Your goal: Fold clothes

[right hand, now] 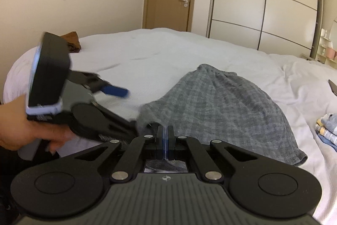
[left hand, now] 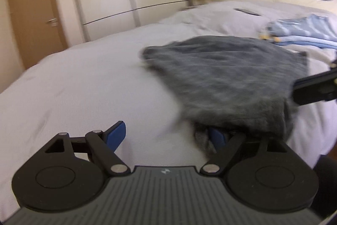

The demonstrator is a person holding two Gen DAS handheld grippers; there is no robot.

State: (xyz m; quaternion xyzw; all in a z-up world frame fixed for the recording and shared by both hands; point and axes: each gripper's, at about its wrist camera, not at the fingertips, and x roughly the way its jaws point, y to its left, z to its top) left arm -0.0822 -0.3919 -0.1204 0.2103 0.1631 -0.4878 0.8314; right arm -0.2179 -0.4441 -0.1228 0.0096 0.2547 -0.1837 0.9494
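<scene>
A grey knitted garment (left hand: 227, 79) lies spread on the white bed, also in the right wrist view (right hand: 223, 107). My left gripper (left hand: 166, 136) is open; its right blue finger is under the garment's near corner, its left finger (left hand: 115, 134) is bare. It also shows in the right wrist view (right hand: 118, 92), held by a hand. My right gripper (right hand: 165, 134) is shut on the garment's near edge; cloth shows behind its closed jaws. Part of the right gripper shows at the right edge of the left wrist view (left hand: 316, 90).
A pile of folded blue striped clothes (left hand: 299, 31) sits on the bed beyond the garment, also at the right edge (right hand: 327, 130). A brown garment (right hand: 72, 40) lies at the far left corner of the bed. A dark phone (left hand: 246, 11) lies near the pillow end. A wardrobe (right hand: 263, 3) and door stand behind.
</scene>
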